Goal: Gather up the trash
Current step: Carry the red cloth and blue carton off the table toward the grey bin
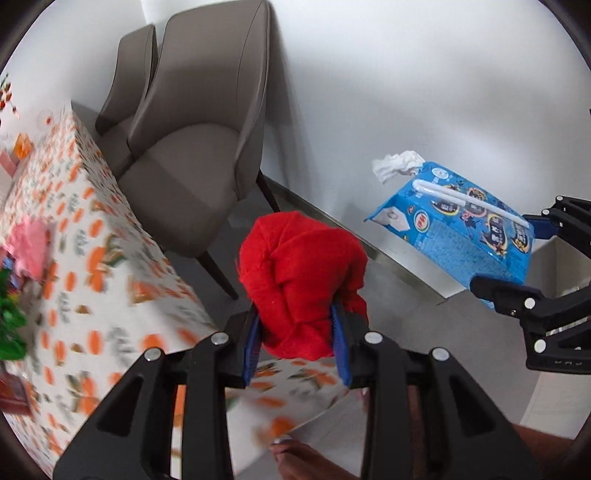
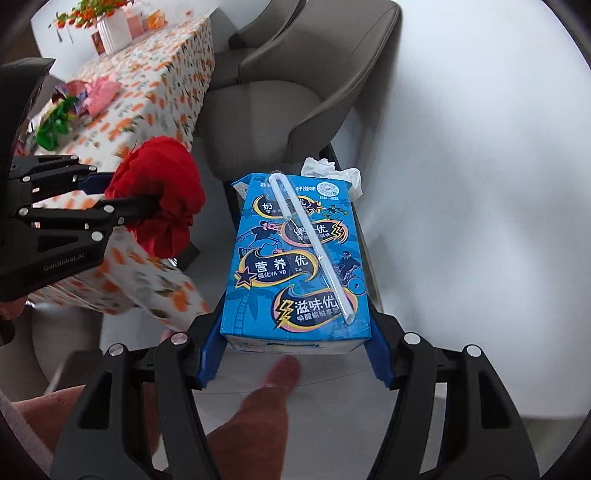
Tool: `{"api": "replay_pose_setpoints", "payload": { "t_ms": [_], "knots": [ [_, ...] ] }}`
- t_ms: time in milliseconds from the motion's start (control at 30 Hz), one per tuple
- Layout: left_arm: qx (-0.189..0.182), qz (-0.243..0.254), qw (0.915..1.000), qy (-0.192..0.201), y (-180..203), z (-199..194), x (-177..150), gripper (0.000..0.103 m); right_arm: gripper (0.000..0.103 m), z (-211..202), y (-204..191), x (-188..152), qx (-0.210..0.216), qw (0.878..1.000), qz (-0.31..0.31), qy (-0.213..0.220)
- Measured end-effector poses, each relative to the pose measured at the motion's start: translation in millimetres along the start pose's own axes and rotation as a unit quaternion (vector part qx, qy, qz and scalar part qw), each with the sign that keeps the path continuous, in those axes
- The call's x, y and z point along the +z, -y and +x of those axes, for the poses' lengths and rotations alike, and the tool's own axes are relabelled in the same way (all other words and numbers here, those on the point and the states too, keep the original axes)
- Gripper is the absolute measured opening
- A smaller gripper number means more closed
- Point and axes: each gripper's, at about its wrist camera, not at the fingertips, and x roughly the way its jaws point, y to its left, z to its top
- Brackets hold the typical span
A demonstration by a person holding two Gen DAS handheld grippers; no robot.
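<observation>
Current step, as judged from the views: transport. Both grippers are loaded and held in the air beyond the near corner of the tabletop [image 2: 173, 59]; no bin or bag is visible in either view.

Left gripper [image 1: 298, 334]: the fingers are closed on a crumpled red wad [image 1: 303, 280], which looks like cloth or soft paper. The wad bulges out past the blue pads, so the hold is on its lower part only.

Right gripper [image 2: 293, 363]: the fingers clamp a blue drink carton [image 2: 295, 258] by its two side walls near the base. A wrapped straw [image 2: 310, 243] lies diagonally on the top face. A white crumpled tissue [image 2: 332, 171] sticks out at the carton's far end; whether it is tucked in or only resting there cannot be determined.

Next move, as judged: locate the receptacle, bring each load above it, then open the fingers one gripper at a time. Keep the carton level, or the tissue may fall.

Surroundings: the patterned cloth covers the tabletop to the left. More trash remains on it: a green wrapper [image 2: 55, 122] and a pink wad [image 2: 101, 92] near the left edge. A white vase [image 2: 112, 29] stands at the far end. Two grey chairs [image 1: 207, 147] stand against the wall just beyond the grippers and limit forward travel.
</observation>
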Motion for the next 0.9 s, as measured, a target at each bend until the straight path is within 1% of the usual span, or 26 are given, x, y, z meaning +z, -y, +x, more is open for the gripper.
{"api": "replay_pose_setpoints", "payload": {
  "t_ms": [133, 200, 300, 367, 467, 567, 633, 800, 900],
  "knots": [
    [0.018, -0.046, 0.9984, -0.025, 24, 55, 4, 0.033, 0.062, 52, 30, 3, 0.010, 0.999, -0.034, -0.018],
    [0.039, -0.068, 0.9962, -0.038, 33, 88, 1, 0.034, 0.062, 79, 34, 1, 0.013, 0.998, -0.046, -0.028],
    [0.076, -0.103, 0.9897, -0.064, 36, 141, -10, 0.034, 0.062, 130, 39, -6, 0.023, 0.998, -0.048, -0.042],
    [0.089, -0.131, 0.9843, -0.078, 32, 175, -21, 0.034, 0.062, 164, 42, -14, 0.028, 0.997, -0.048, -0.048],
    [0.106, -0.157, 0.9765, -0.103, 23, 221, -39, 0.034, 0.062, 212, 42, -20, 0.033, 0.997, -0.048, -0.060],
    [0.117, -0.171, 0.9706, -0.122, 13, 253, -51, 0.034, 0.062, 252, 39, -25, 0.042, 0.995, -0.049, -0.069],
    [0.120, -0.174, 0.9688, -0.129, 11, 270, -61, 0.034, 0.062, 280, 34, -26, 0.048, 0.994, -0.057, -0.076],
    [0.127, -0.170, 0.9675, -0.137, 3, 299, -69, 0.034, 0.063, 327, 23, -29, 0.052, 0.991, -0.079, -0.090],
    [0.126, -0.169, 0.9679, -0.137, 0, 311, -67, 0.034, 0.064, 338, 21, -31, 0.052, 0.991, -0.087, -0.092]
  ]
}}
